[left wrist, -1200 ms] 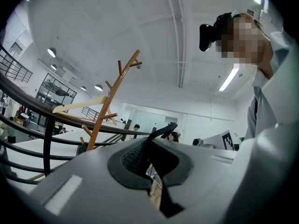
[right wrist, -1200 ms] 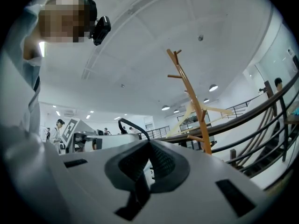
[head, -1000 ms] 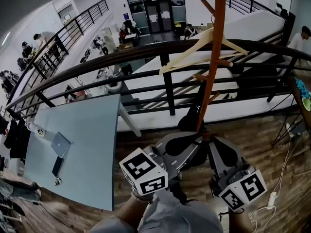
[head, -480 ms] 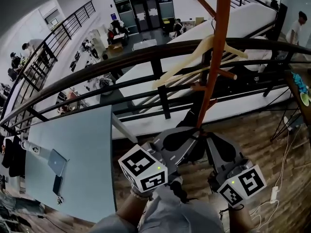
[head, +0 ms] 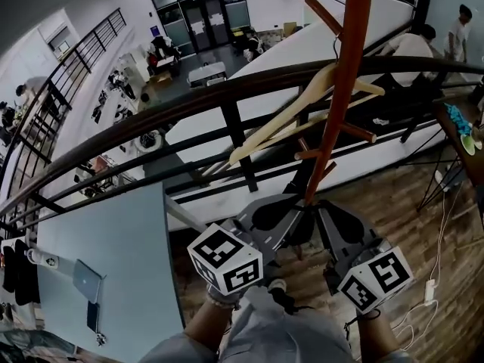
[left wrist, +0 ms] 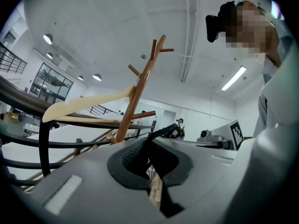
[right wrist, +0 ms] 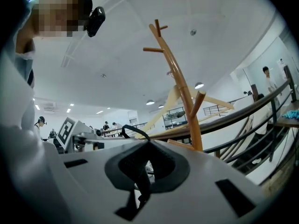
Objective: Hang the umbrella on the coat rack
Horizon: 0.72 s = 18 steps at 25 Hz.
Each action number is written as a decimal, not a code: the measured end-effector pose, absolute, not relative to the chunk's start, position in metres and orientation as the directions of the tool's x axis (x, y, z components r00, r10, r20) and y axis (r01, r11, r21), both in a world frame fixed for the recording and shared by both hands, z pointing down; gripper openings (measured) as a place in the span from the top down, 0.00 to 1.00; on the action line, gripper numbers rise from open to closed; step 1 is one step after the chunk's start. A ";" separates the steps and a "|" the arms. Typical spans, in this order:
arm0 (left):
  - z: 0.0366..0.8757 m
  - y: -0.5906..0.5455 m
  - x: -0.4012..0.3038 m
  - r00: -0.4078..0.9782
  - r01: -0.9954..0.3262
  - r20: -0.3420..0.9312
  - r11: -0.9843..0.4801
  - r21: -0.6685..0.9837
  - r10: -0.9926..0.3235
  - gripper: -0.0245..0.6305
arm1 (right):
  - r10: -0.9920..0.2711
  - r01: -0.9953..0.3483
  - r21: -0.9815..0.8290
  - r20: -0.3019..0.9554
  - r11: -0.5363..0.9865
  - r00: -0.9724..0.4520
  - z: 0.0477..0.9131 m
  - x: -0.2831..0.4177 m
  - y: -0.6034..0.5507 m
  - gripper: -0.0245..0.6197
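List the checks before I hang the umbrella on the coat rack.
1. Umbrella located: cannot tell; no view shows it plainly.
2. Left gripper grip: jaws nearly together on a tan piece; whether it is the umbrella, cannot tell.
3. Right gripper grip: jaws nearly together on a black strip; identity cannot tell.
4. Coat rack close ahead, pole between both grippers: ok.
5. Top pegs free: ok, bare; wooden hanger hangs lower.

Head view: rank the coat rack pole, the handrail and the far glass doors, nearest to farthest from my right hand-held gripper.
1. Coat rack pole, just ahead of the right hand-held gripper.
2. Handrail, behind the pole.
3. Glass doors, far off, upper left.
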<state>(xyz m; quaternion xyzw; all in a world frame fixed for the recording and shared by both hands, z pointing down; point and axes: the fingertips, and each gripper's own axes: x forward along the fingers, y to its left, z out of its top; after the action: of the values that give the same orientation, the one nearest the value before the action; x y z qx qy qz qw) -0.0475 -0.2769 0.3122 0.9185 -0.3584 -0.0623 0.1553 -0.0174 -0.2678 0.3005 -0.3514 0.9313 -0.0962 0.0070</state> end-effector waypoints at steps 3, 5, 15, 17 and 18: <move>0.317 -0.292 -0.053 0.739 -0.636 0.005 -0.696 0.334 -0.673 0.96 | -0.676 -0.675 -0.180 0.065 0.715 -0.734 0.306 -0.021 -0.282 0.96; 0.321 -0.301 -0.057 0.743 -0.635 0.013 -0.697 0.333 -0.670 0.96 | -0.688 -0.688 -0.178 0.075 0.703 -0.722 0.310 -0.025 -0.290 0.96; 0.340 -0.343 -0.064 0.730 -0.655 0.056 -0.675 0.340 -0.681 0.96 | -0.725 -0.733 -0.167 0.116 0.660 -0.679 0.327 -0.034 -0.332 0.96; 0.344 -0.348 -0.067 0.724 -0.663 0.064 -0.667 0.339 -0.687 0.96 | -0.727 -0.737 -0.164 0.123 0.656 -0.675 0.330 -0.037 -0.338 0.96; 0.346 -0.351 -0.067 0.720 -0.668 0.068 -0.663 0.338 -0.691 0.96 | -0.730 -0.740 -0.163 0.127 0.652 -0.671 0.331 -0.038 -0.341 0.96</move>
<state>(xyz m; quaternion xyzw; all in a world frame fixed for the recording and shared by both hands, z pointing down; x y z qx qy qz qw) -0.0674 -0.3508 0.3460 0.9113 -0.3727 -0.0330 0.1719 -0.0376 -0.3407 0.3310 -0.4046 0.9086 -0.1008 -0.0252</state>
